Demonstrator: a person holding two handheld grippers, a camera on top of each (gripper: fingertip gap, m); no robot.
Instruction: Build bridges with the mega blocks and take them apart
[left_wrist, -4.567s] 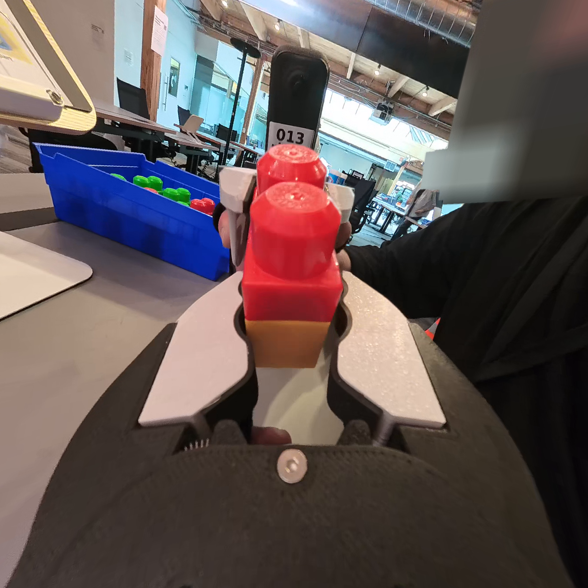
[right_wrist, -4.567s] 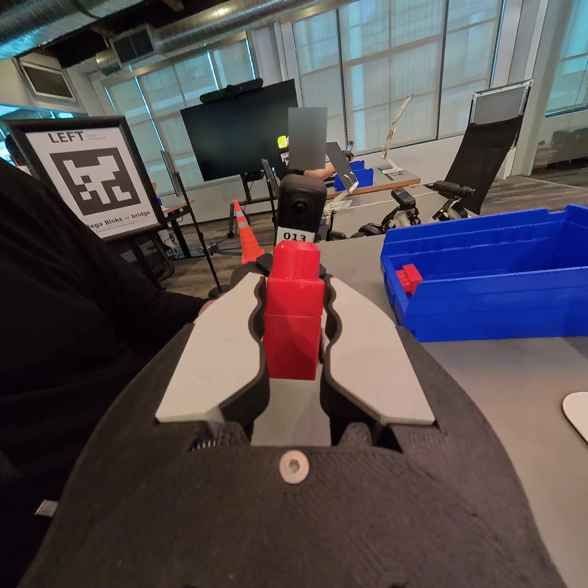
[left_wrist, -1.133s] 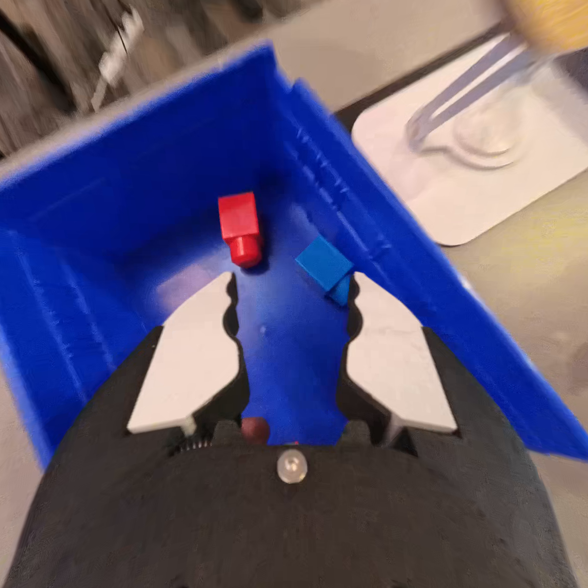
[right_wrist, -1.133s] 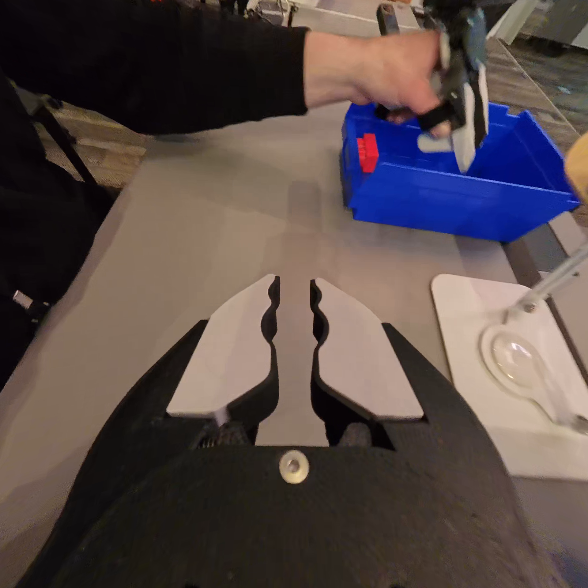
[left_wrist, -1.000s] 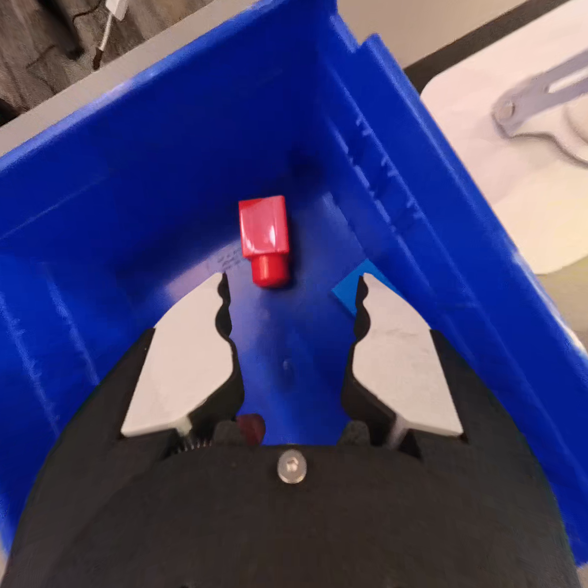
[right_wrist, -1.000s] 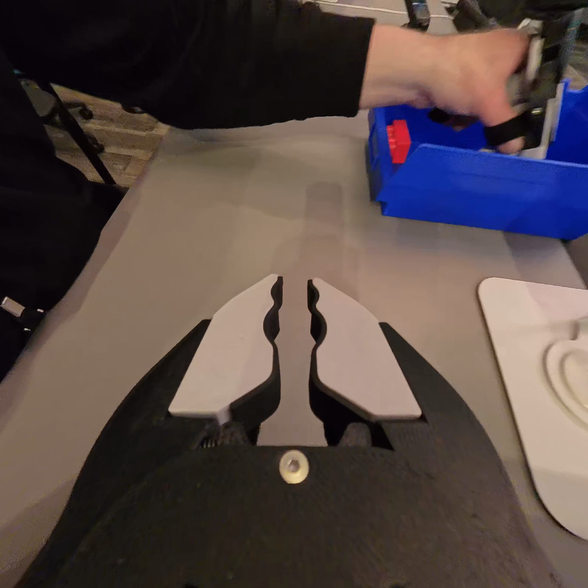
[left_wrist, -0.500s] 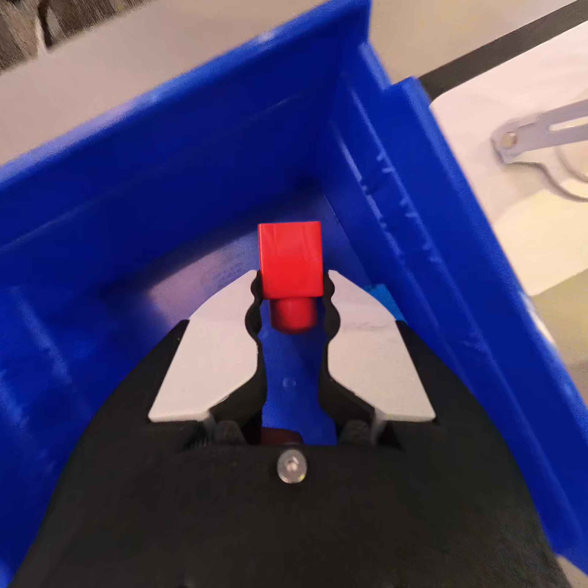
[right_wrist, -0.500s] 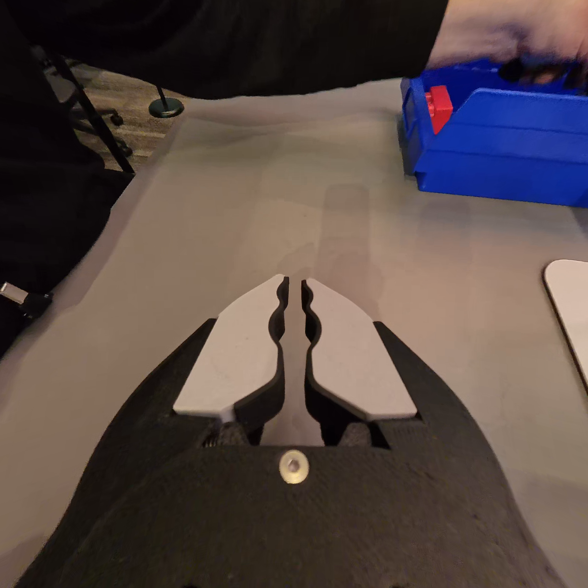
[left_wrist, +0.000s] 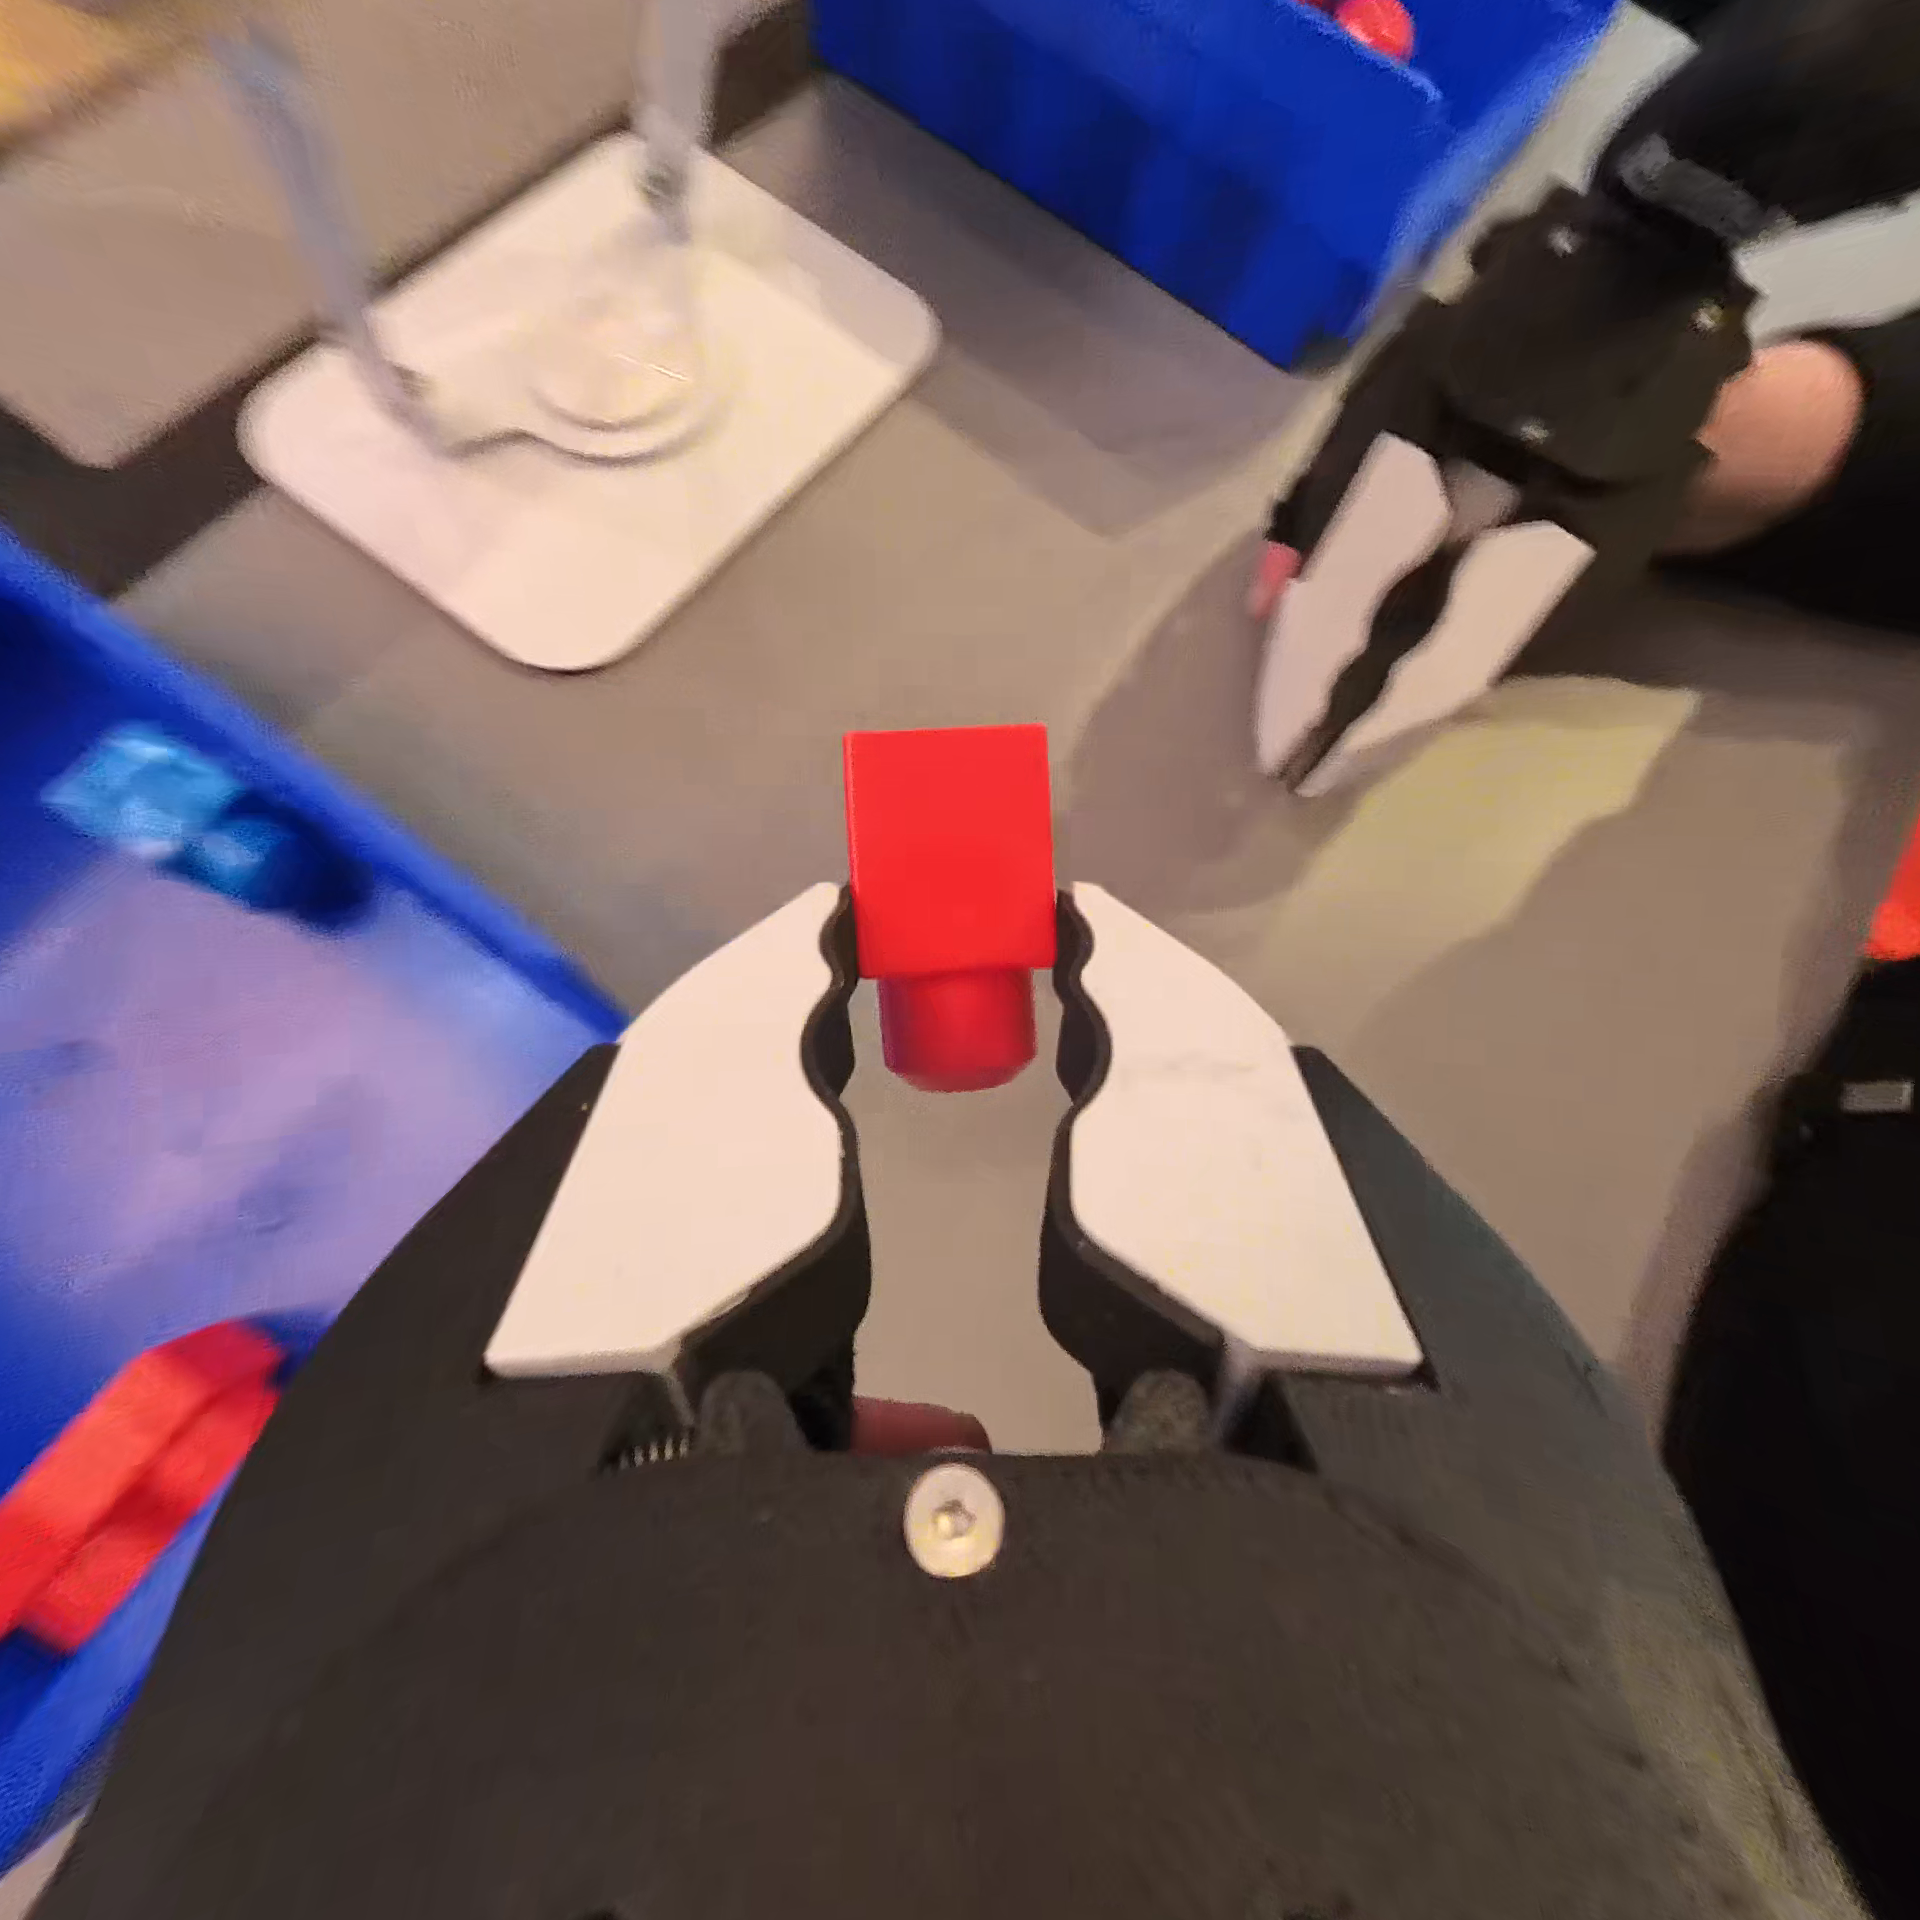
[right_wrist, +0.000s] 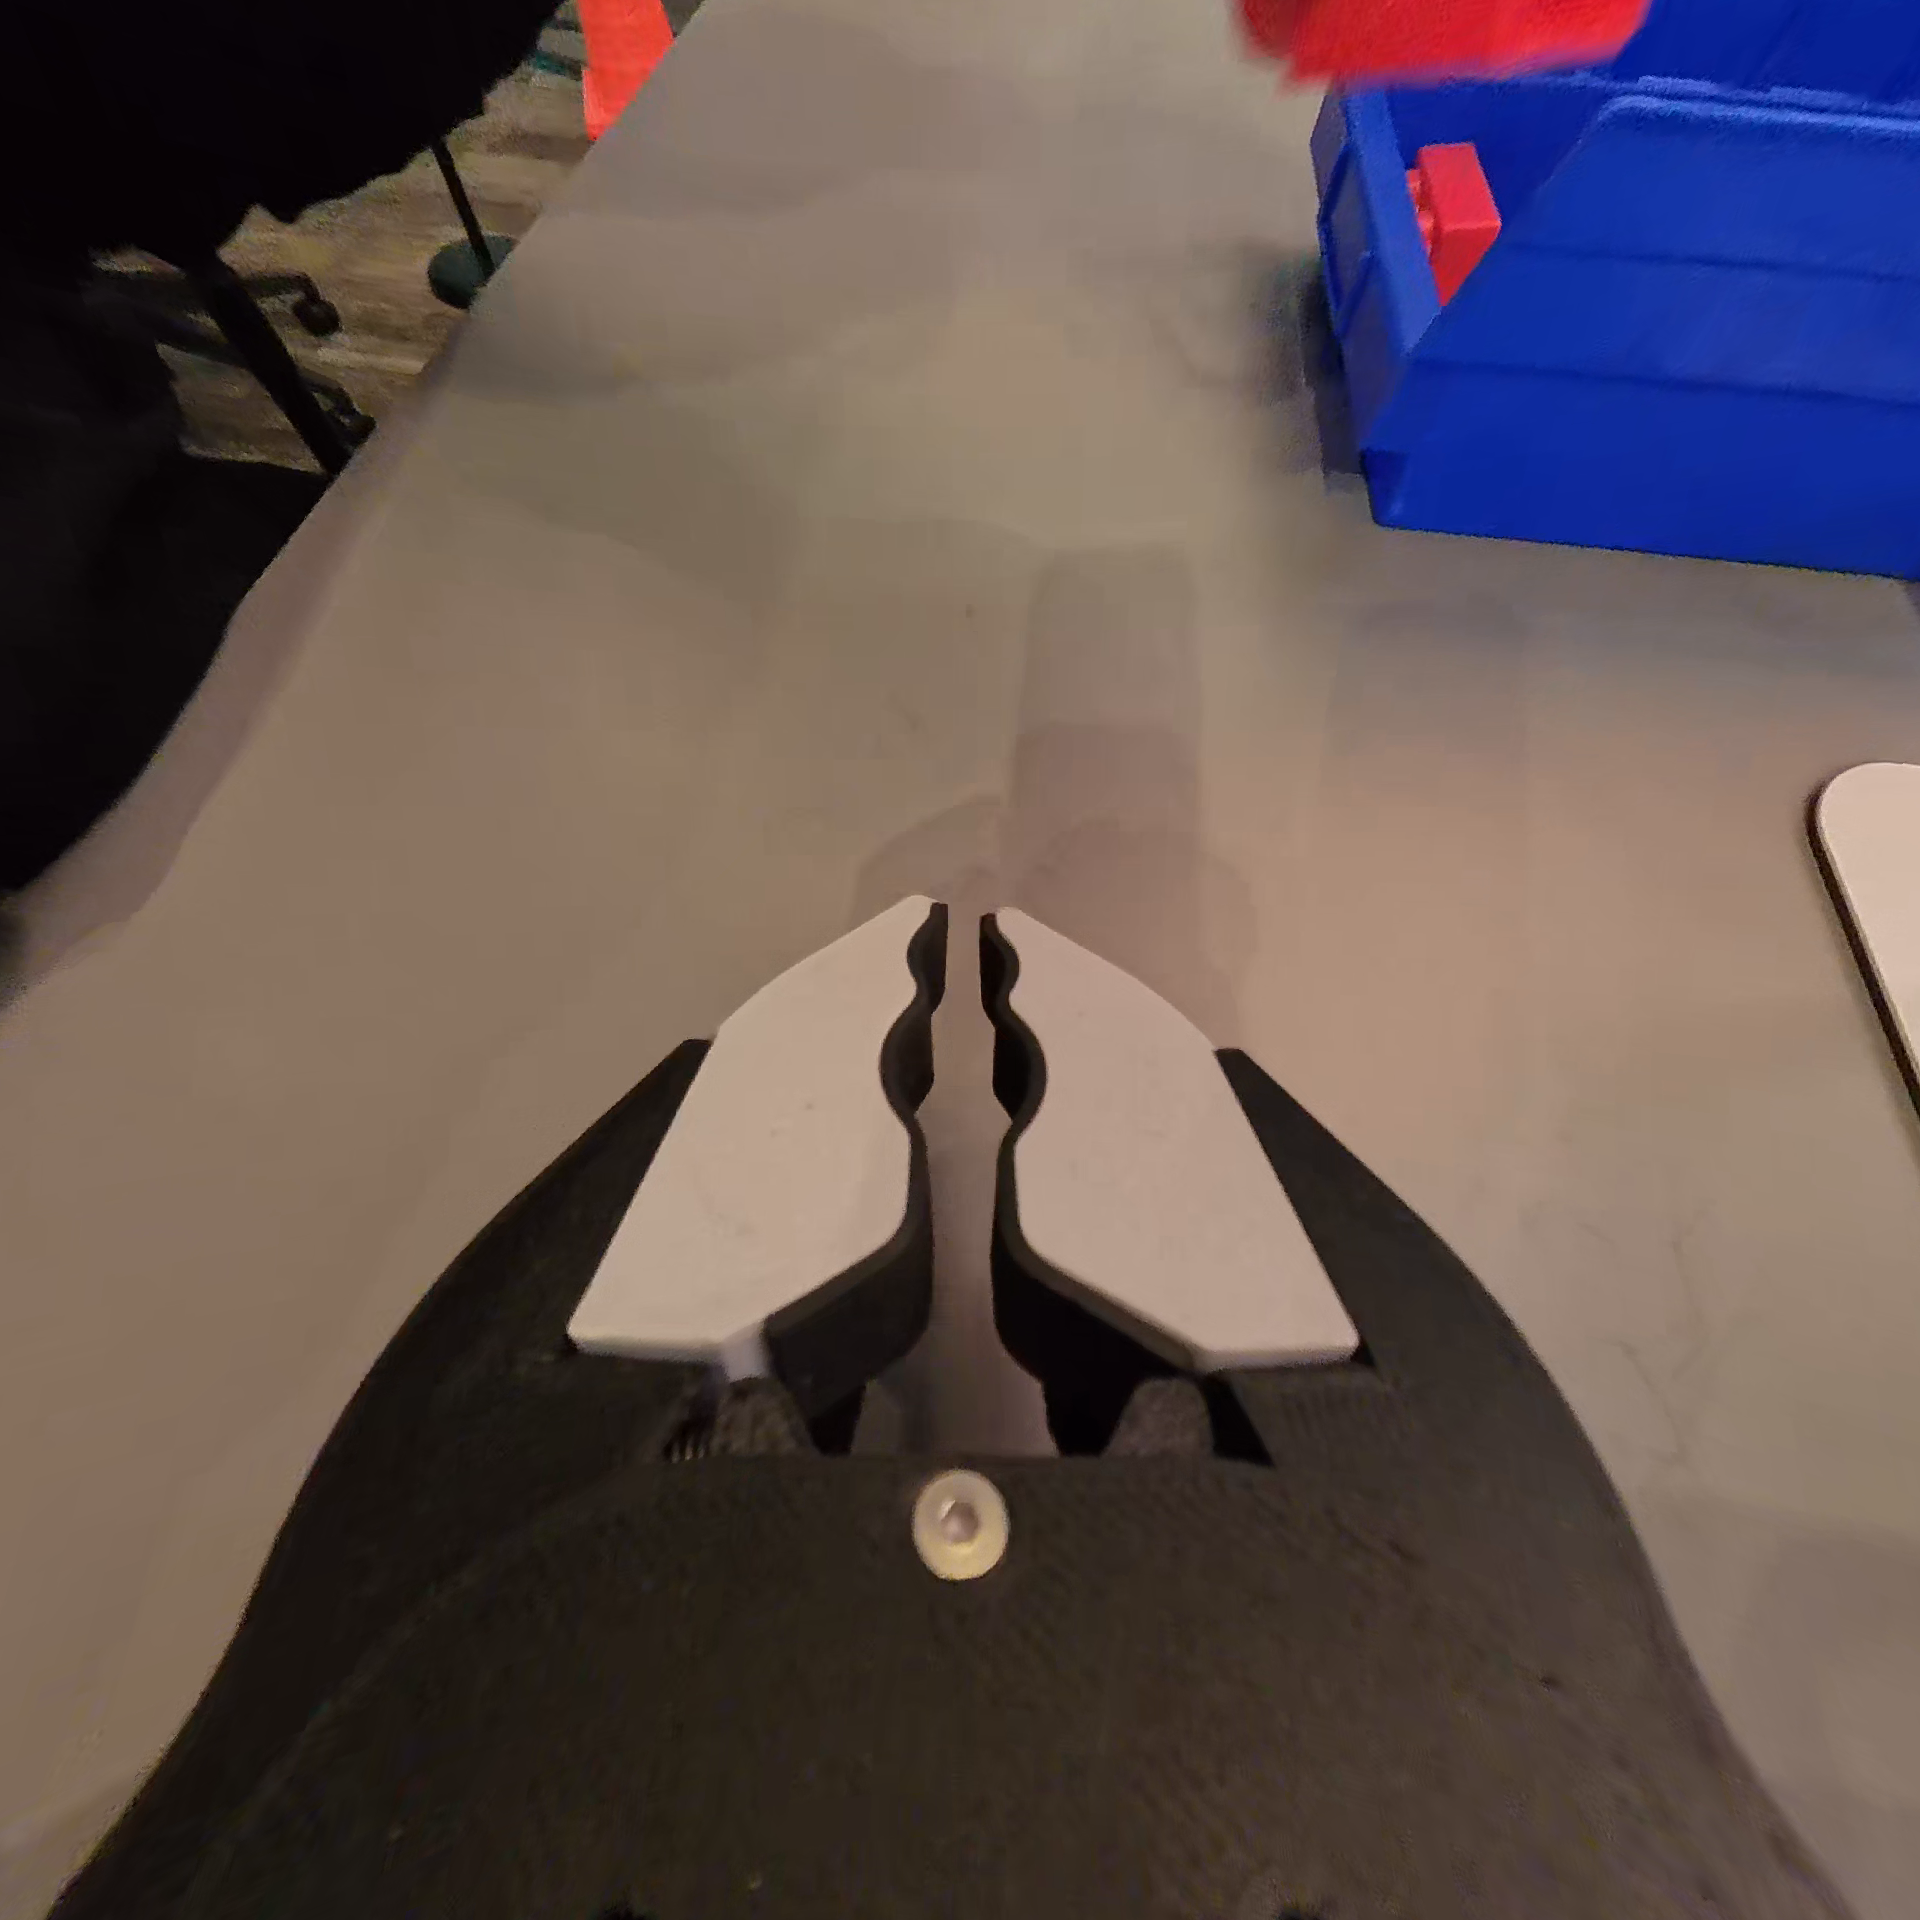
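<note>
In the left wrist view my left gripper (left_wrist: 951, 914) is shut on a red single-stud block (left_wrist: 948, 842). Both pads press on its square body and the stud points back toward the camera. It hangs above the grey table (left_wrist: 1455, 935), just right of a blue bin (left_wrist: 312, 1039). My right gripper (right_wrist: 963, 914) is low over the grey table (right_wrist: 727, 520), its pads almost together with nothing between them. It also shows in the left wrist view (left_wrist: 1294, 774), tips down near the table. A red blur (right_wrist: 1434, 31) at the top of the right wrist view is the held block.
The near blue bin holds a blue block (left_wrist: 135, 800) and a red block (left_wrist: 125, 1455). In the right wrist view it stands at the right (right_wrist: 1662, 416) with a red block (right_wrist: 1455, 213) inside. A second blue bin (left_wrist: 1143, 135) stands farther off. A white base plate (left_wrist: 592, 416) carries a clear stand.
My left gripper shut on the red block in the bin, lifted it out and swung over the table. My right gripper narrowed its pads on air and moved lower over the table.
</note>
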